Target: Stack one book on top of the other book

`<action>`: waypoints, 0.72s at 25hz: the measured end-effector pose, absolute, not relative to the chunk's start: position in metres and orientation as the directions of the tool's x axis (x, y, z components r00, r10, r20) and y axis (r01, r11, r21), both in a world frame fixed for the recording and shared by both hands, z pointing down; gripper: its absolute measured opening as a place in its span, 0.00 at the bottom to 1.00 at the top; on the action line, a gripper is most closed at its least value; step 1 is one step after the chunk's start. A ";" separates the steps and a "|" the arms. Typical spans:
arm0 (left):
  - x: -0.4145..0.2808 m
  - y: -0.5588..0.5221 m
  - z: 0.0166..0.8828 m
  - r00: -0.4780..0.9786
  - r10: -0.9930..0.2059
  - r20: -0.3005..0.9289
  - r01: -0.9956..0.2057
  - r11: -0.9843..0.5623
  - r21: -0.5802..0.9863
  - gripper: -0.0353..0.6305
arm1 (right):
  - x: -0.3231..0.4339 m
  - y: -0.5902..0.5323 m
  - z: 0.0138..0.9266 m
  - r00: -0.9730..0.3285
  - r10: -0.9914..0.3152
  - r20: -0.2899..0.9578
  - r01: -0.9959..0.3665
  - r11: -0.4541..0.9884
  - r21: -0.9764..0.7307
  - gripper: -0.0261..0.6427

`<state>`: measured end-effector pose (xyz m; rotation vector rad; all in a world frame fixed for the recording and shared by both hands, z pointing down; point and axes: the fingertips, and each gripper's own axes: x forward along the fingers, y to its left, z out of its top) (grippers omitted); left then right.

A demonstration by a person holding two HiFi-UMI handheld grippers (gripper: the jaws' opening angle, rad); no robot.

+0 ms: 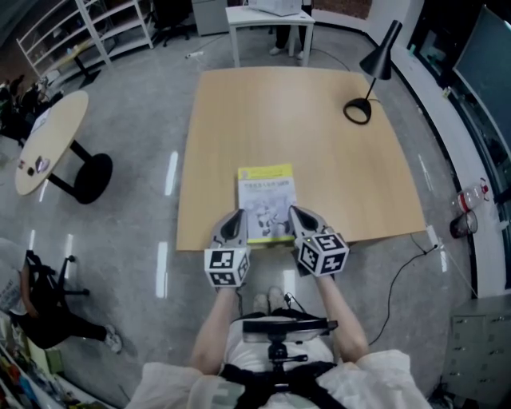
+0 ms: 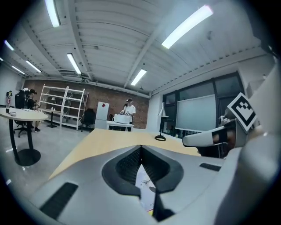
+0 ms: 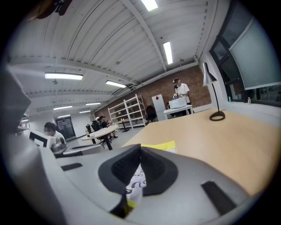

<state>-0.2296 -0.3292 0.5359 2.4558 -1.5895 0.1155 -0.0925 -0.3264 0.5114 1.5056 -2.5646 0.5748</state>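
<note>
A book with a yellow band across its top and a white cover printed with line drawings lies flat on the light wooden bench. It sits at the bench's 6 o'clock edge, long sides running toward 12 o'clock. Only this one cover shows from above; whether a second book lies under it cannot be told.

The left gripper hovers over the book's 8 o'clock corner and the right gripper over its 4 o'clock corner. Each has its marker cube toward the person, and both point roughly toward 12 o'clock, converging a little over the book's near end. In the left gripper view the fingers are pressed together at the tips with nothing clamped, and the white cover shows through the gap below them. The right gripper view shows the same: fingers closed tip to tip and empty, with the cover beneath and its yellow band showing just past them.

A black desk lamp stands on the bench at about 1 o'clock, well apart from the book. Off the bench, a small white table stands at 12 o'clock with a person at it. A round table on a black base is at 9 o'clock, and white shelving at 11 o'clock. A black cable trails on the floor at 4 o'clock.
</note>
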 end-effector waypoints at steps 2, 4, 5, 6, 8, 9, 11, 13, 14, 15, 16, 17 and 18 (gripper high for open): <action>-0.232 -0.321 0.530 0.420 -0.891 0.173 -0.905 -0.396 0.154 0.07 | -0.095 -0.320 0.508 -0.501 -0.821 0.273 -0.859 0.432 -0.275 0.04; -0.234 -0.309 0.523 0.432 -0.887 0.161 -0.899 -0.410 0.154 0.07 | -0.099 -0.310 0.503 -0.503 -0.827 0.253 -0.854 0.431 -0.291 0.04; -0.234 -0.304 0.518 0.439 -0.886 0.151 -0.896 -0.418 0.151 0.07 | -0.099 -0.305 0.498 -0.503 -0.831 0.238 -0.852 0.430 -0.298 0.04; -0.233 -0.299 0.512 0.445 -0.885 0.139 -0.893 -0.426 0.147 0.07 | -0.098 -0.300 0.493 -0.502 -0.836 0.221 -0.850 0.430 -0.304 0.04; -0.230 -0.291 0.501 0.450 -0.886 0.109 -0.890 -0.435 0.138 0.07 | -0.096 -0.288 0.486 -0.502 -0.844 0.189 -0.845 0.432 -0.315 0.04; -0.229 -0.284 0.497 0.451 -0.888 0.095 -0.889 -0.437 0.135 0.07 | -0.095 -0.280 0.485 -0.504 -0.845 0.181 -0.843 0.435 -0.317 0.04; -0.225 -0.262 0.491 0.452 -0.889 0.073 -0.888 -0.440 0.135 0.07 | -0.092 -0.258 0.487 -0.509 -0.841 0.183 -0.841 0.441 -0.315 0.04; -0.221 -0.236 0.483 0.451 -0.891 0.057 -0.888 -0.440 0.135 0.07 | -0.087 -0.232 0.486 -0.515 -0.838 0.181 -0.838 0.448 -0.313 0.04; -0.219 -0.222 0.479 0.446 -0.893 0.049 -0.889 -0.437 0.136 0.07 | -0.085 -0.218 0.484 -0.518 -0.837 0.176 -0.836 0.452 -0.312 0.04; -0.217 -0.209 0.476 0.440 -0.897 0.042 -0.892 -0.431 0.138 0.07 | -0.081 -0.203 0.482 -0.520 -0.837 0.170 -0.835 0.456 -0.308 0.04; -0.215 -0.194 0.474 0.434 -0.900 0.035 -0.895 -0.425 0.138 0.07 | -0.077 -0.187 0.480 -0.521 -0.837 0.166 -0.835 0.460 -0.301 0.04; -0.212 -0.177 0.473 0.427 -0.904 0.030 -0.898 -0.419 0.137 0.07 | -0.071 -0.169 0.479 -0.520 -0.838 0.165 -0.837 0.462 -0.294 0.04; -0.208 -0.159 0.473 0.419 -0.907 0.025 -0.901 -0.413 0.137 0.07 | -0.063 -0.149 0.479 -0.518 -0.840 0.164 -0.839 0.461 -0.290 0.04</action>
